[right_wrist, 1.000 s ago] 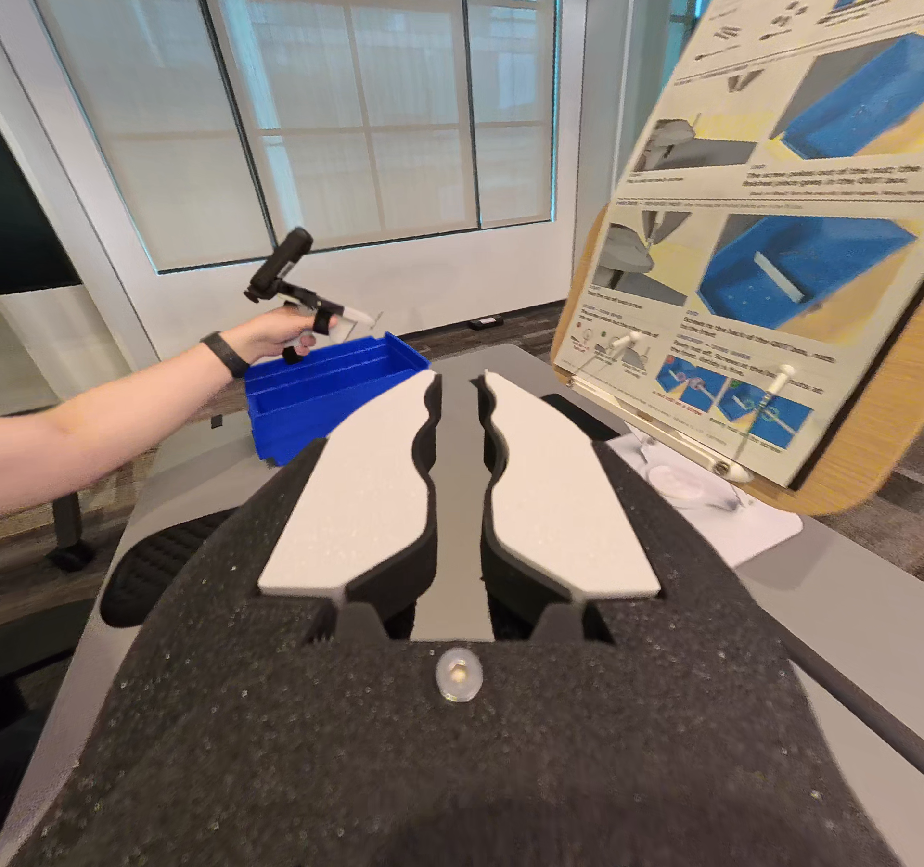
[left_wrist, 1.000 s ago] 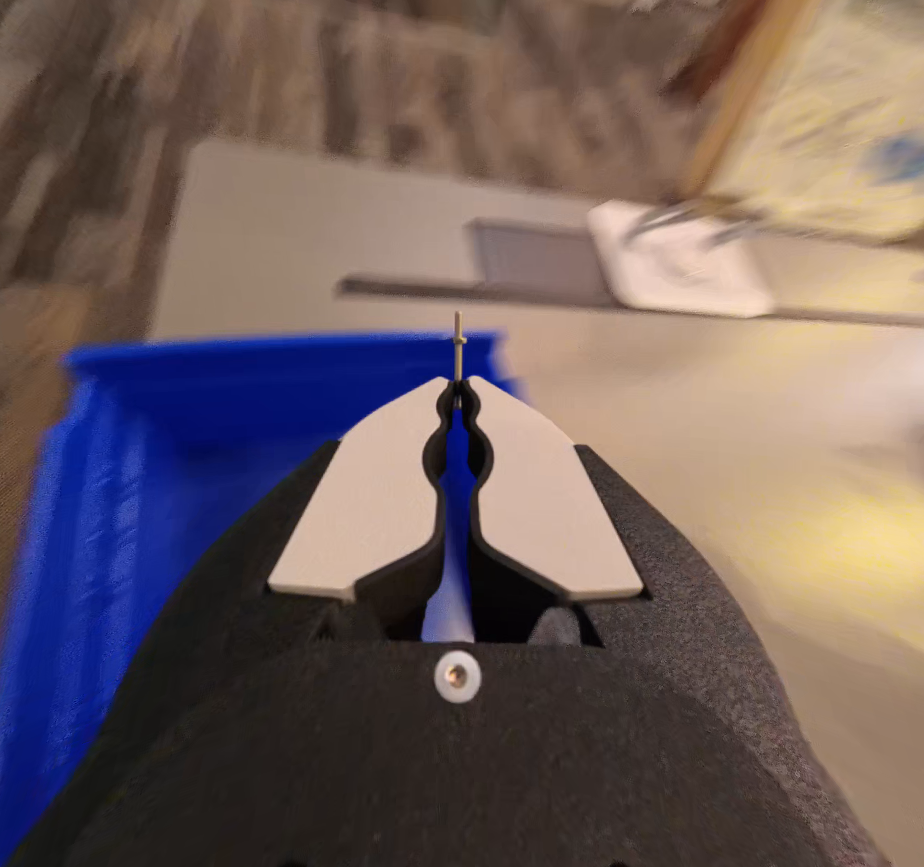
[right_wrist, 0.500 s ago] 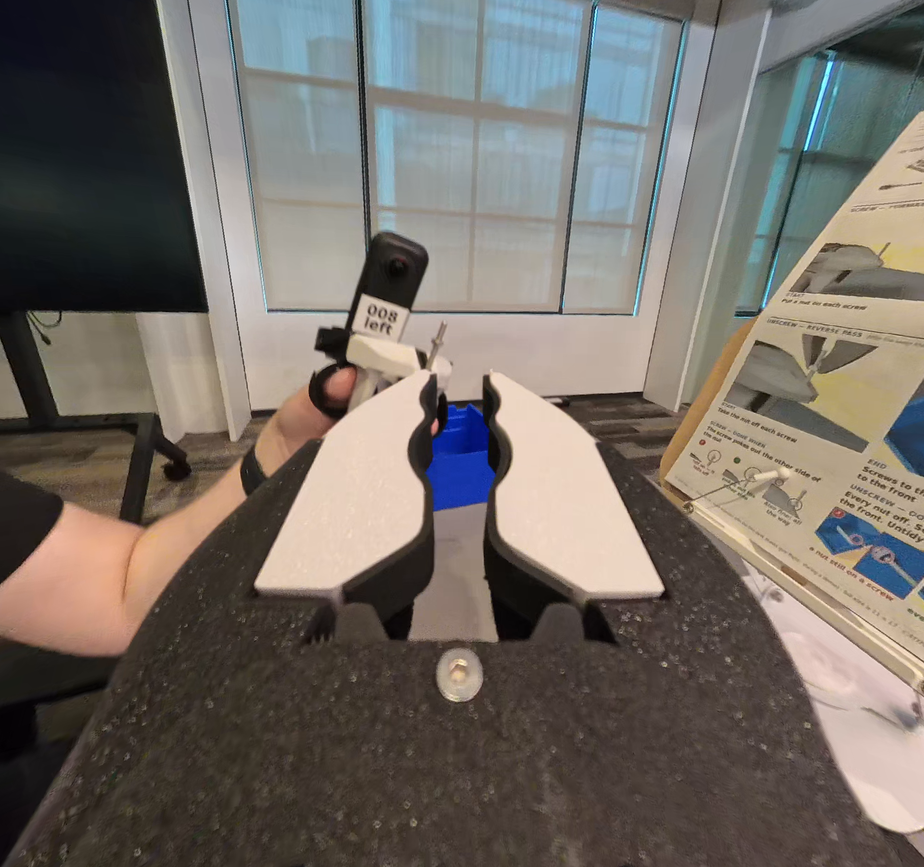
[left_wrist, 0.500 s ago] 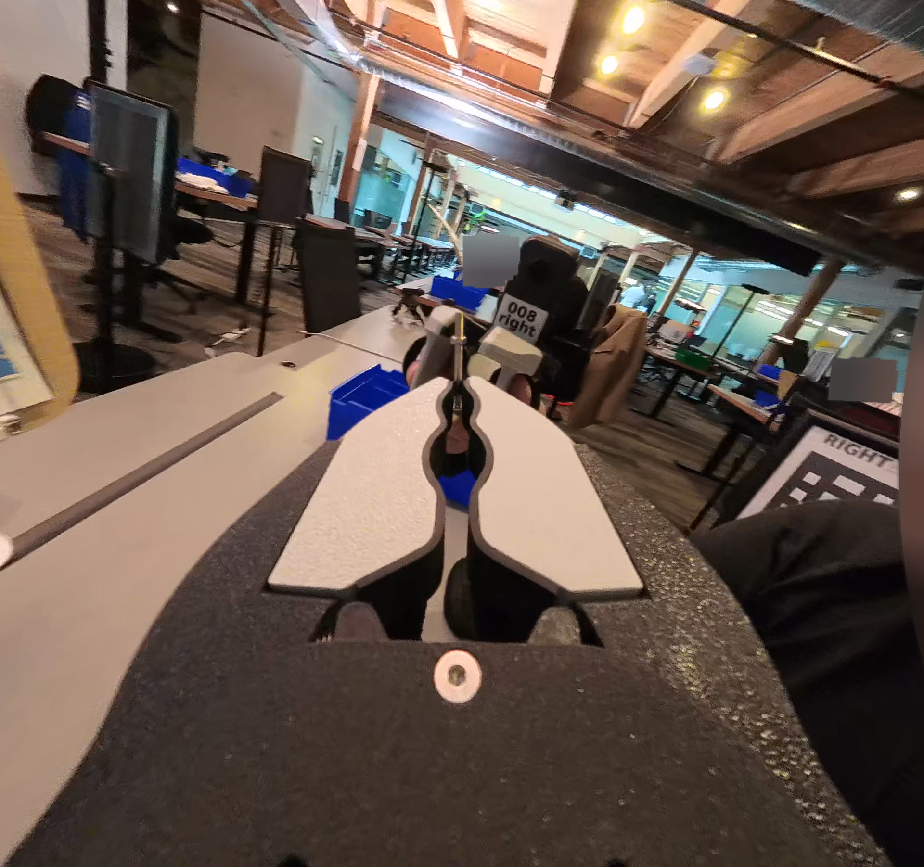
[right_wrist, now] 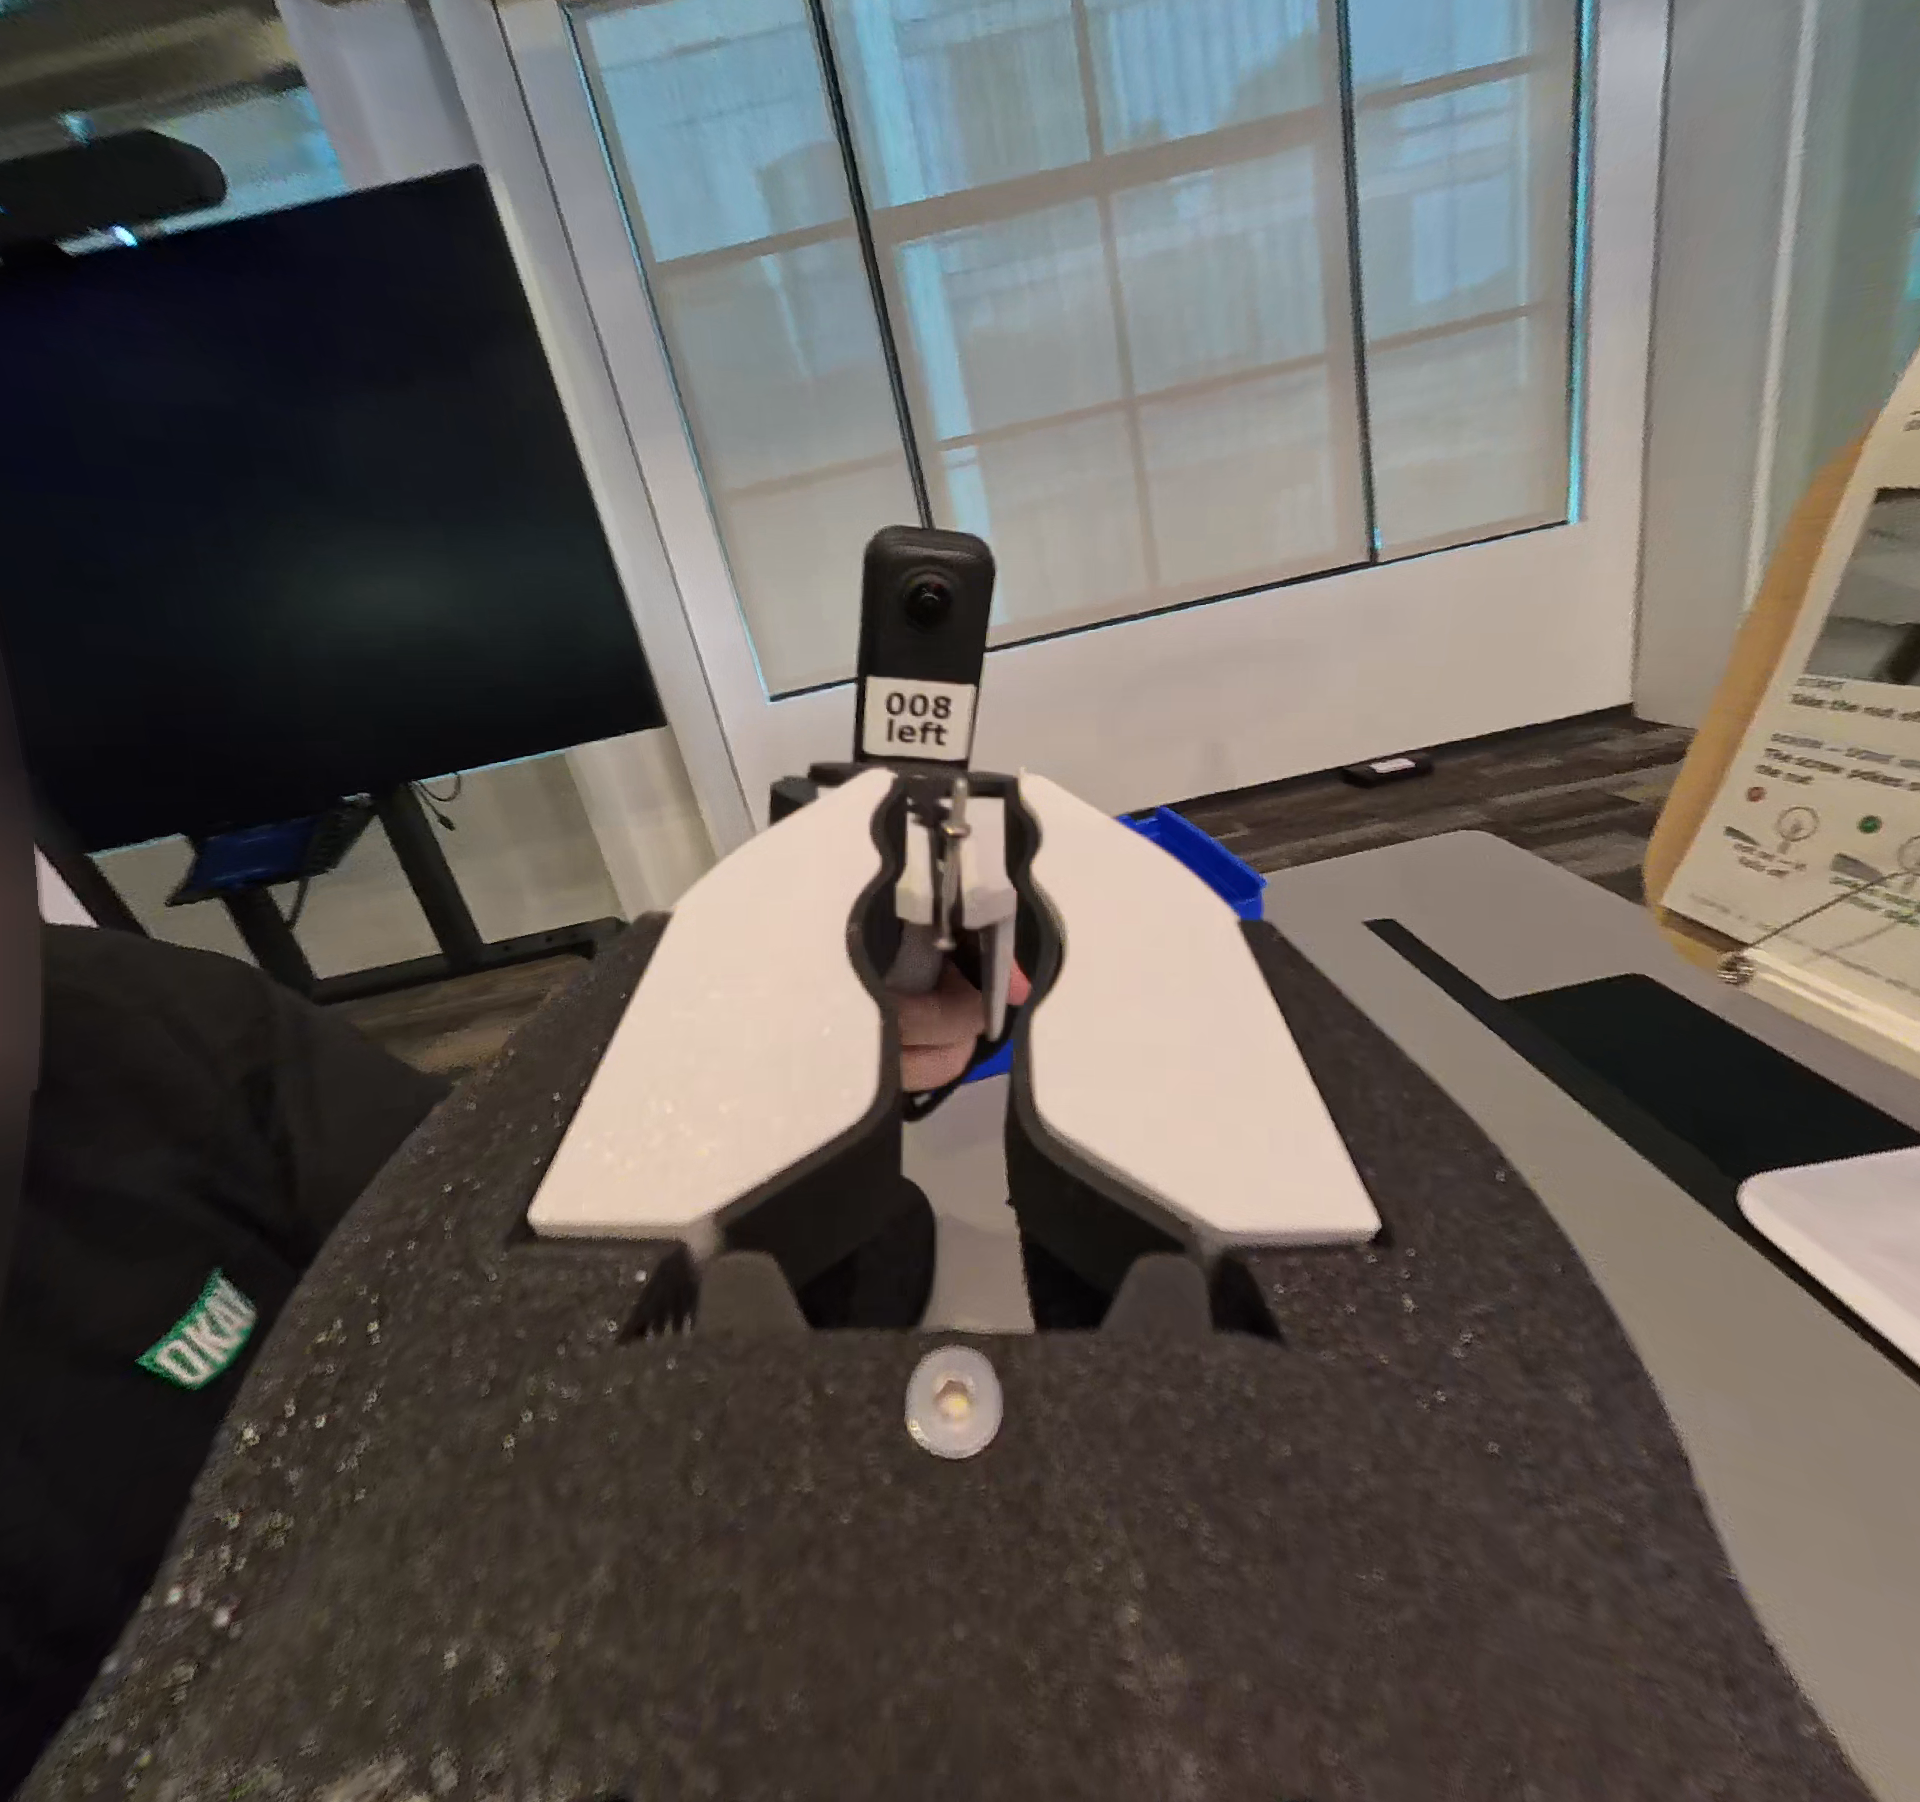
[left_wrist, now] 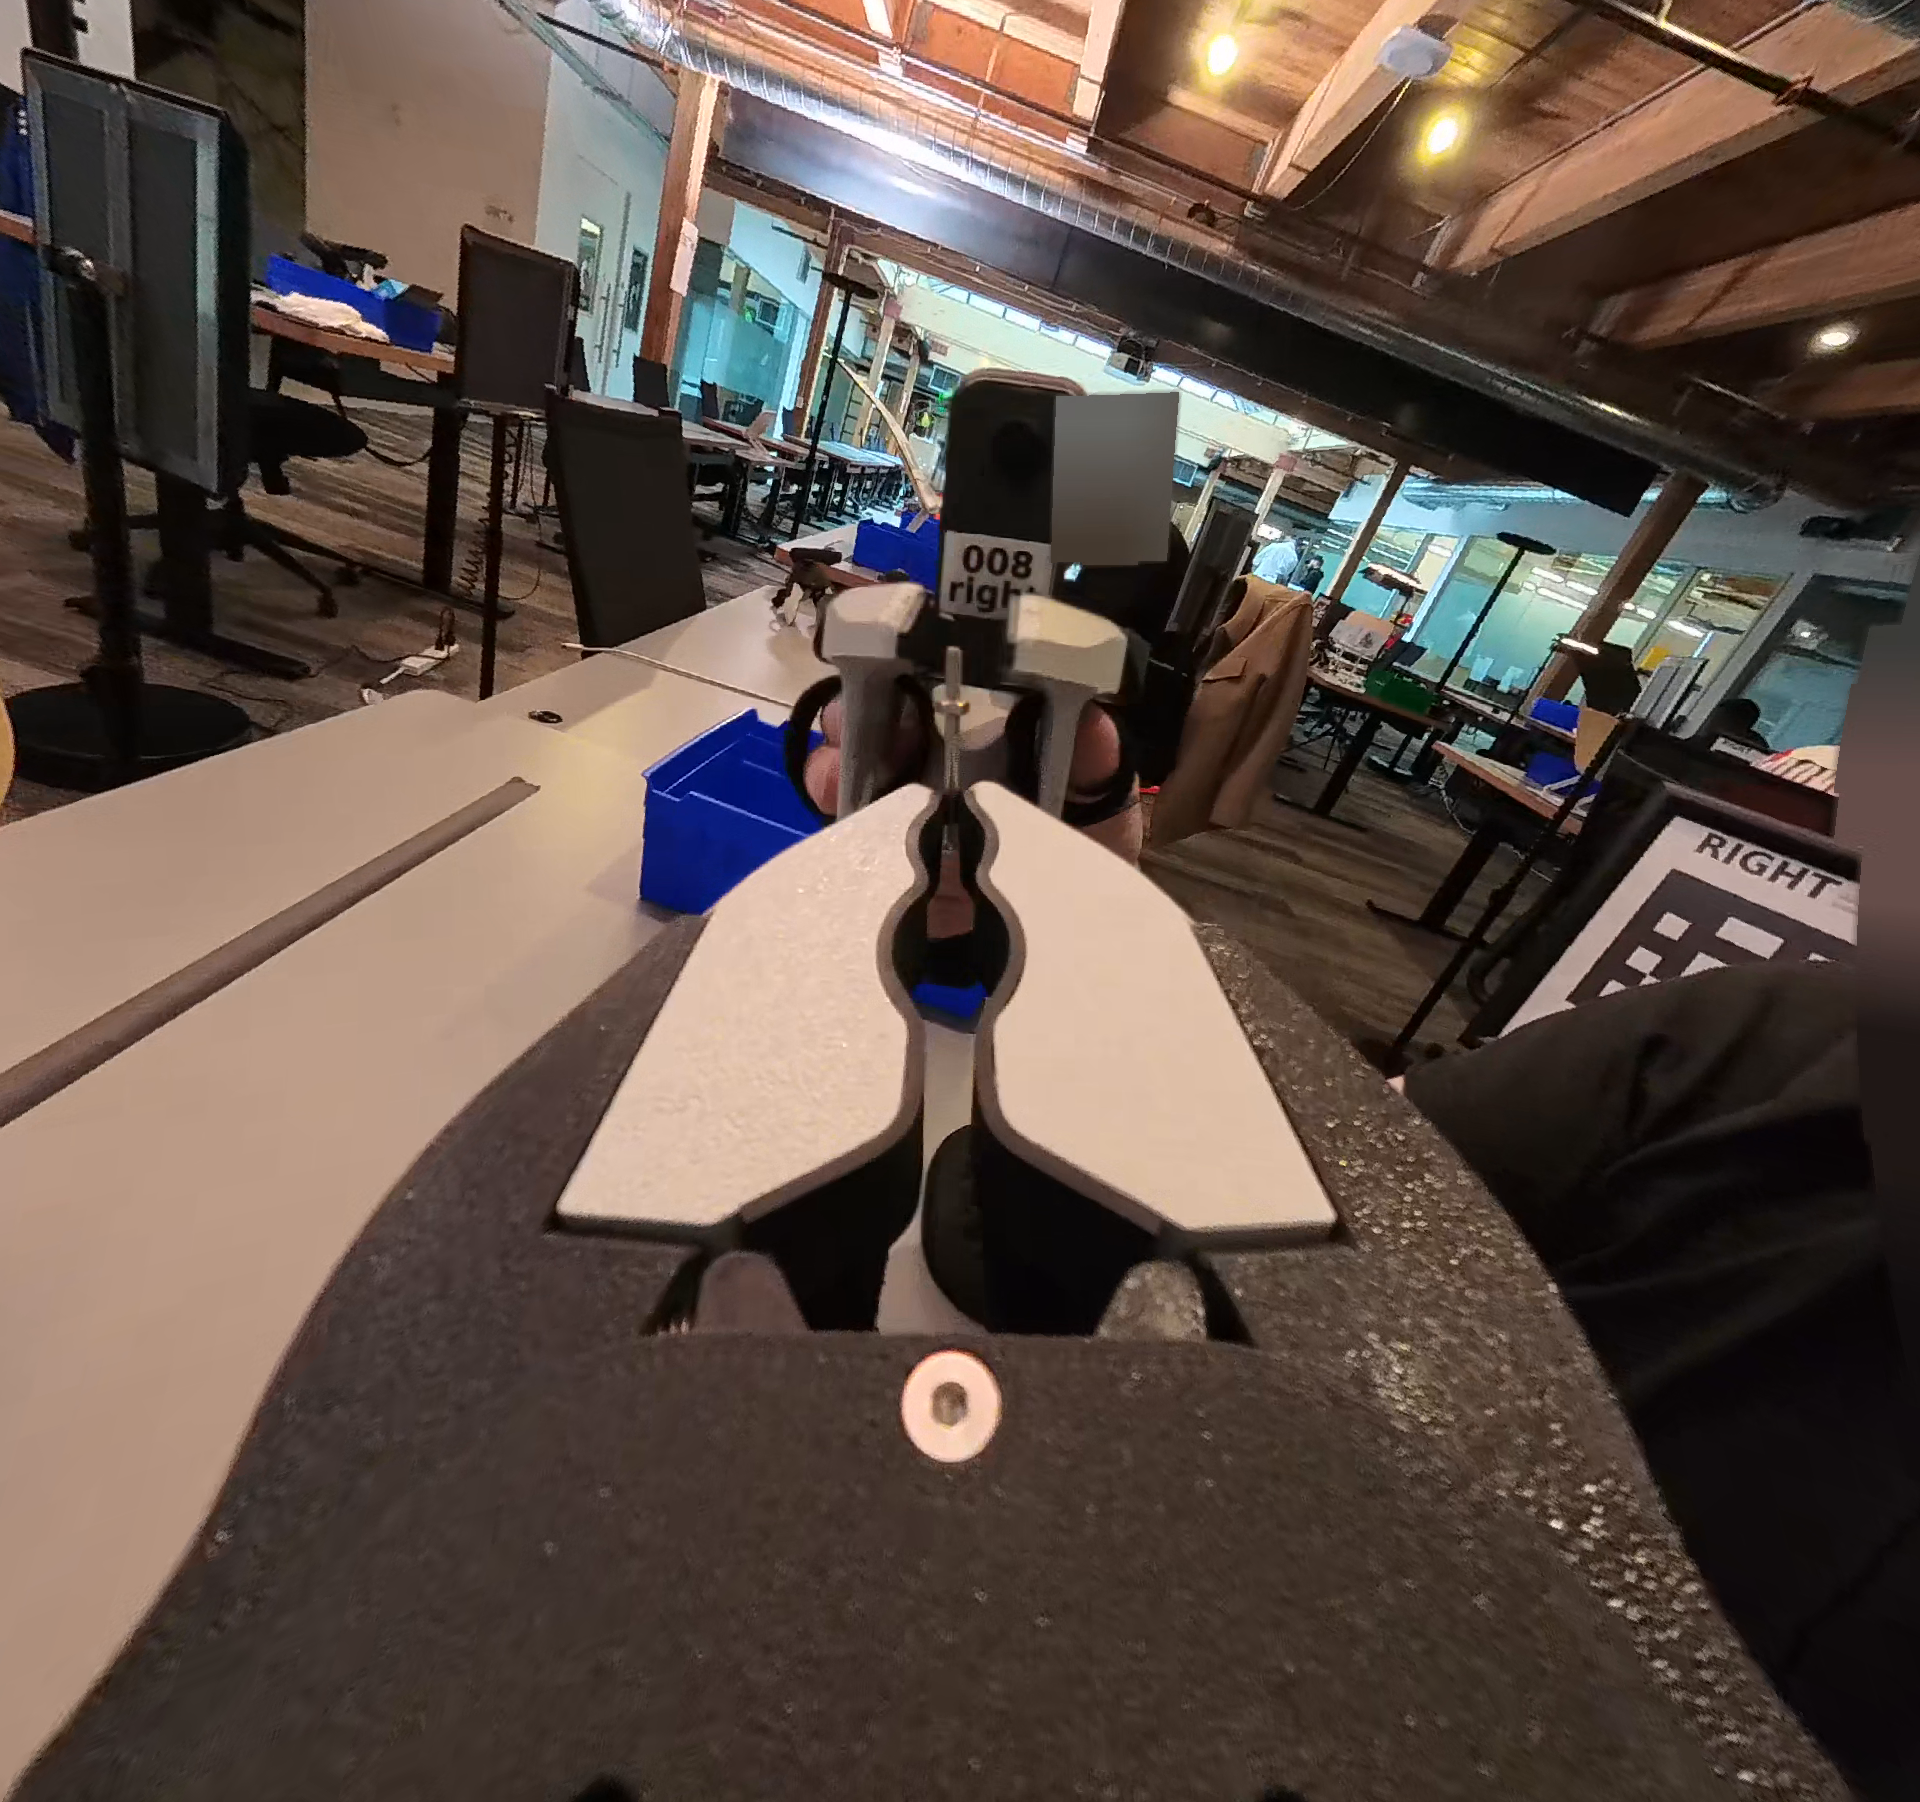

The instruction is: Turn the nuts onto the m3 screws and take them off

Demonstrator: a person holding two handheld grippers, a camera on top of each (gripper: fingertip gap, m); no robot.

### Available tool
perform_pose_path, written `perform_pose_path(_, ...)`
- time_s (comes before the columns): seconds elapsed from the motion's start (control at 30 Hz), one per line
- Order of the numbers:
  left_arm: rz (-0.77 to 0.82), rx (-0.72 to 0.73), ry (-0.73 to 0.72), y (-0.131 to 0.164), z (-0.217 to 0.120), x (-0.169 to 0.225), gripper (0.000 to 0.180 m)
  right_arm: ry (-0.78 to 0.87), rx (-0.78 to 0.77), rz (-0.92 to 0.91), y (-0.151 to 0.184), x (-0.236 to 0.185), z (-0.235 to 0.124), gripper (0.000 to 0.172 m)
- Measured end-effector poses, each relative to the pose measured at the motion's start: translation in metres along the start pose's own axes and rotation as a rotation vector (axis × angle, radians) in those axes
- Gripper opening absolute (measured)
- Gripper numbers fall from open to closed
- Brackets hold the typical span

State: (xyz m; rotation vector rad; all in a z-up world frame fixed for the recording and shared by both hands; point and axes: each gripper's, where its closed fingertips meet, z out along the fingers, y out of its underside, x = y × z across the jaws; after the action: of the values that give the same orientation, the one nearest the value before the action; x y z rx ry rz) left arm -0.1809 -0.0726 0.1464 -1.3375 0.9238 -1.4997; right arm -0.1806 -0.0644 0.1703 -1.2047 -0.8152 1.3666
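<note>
We see a thin metal screw (left_wrist: 951,744) with a small nut (left_wrist: 951,705) threaded near its outer end, pinched at its lower part between the tips of the left gripper (left_wrist: 951,796), whose pads press against it. The screw stands out past the fingertips, upright in that view, and the nut sits well up the shaft, apart from the pads.

The right gripper (right_wrist: 951,802) faces the left one head-on. Its jaws stand a little apart with nothing between them that they press on; from its own view the screw (right_wrist: 948,874) and nut (right_wrist: 954,830) show through the gap between its fingertips, but we cannot tell whether they have reached the nut or are only near it. In the left wrist view the right gripper (left_wrist: 971,640) looks to be just behind the screw's tip.

As for progress, we judge only this much: the screw is gripped and lifted, the nut is on it, and the second gripper has closed on nothing.

Both grippers are held in the air above the near edge of a grey table (left_wrist: 260,921). A blue bin (left_wrist: 717,817) stands on the table to the side, apart from both. An instruction board (right_wrist: 1829,744) leans at the right edge of the right wrist view, well clear. A dark sleeve (left_wrist: 1662,1181) lies close on one side. Around the screw itself the air is open.
</note>
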Motion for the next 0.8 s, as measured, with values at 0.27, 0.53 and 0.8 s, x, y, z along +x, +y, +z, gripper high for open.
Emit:
perform_pose_path(0.27, -0.005, -0.009, 0.023, 0.003, 0.003, 0.003, 0.002, -0.037, -0.001, 0.041, 0.004, -0.001, 0.004, 0.014)
perform_pose_path(0.53, 0.001, -0.012, 0.040, 0.003, 0.004, 0.006, 0.002, -0.077, -0.028, 0.023, 0.008, -0.007, 0.006, 0.002)
perform_pose_path(0.8, 0.049, -0.068, 0.011, 0.011, 0.005, 0.005, 0.012, -0.088, -0.082, 0.050, 0.018, -0.006, 0.009, 0.002)
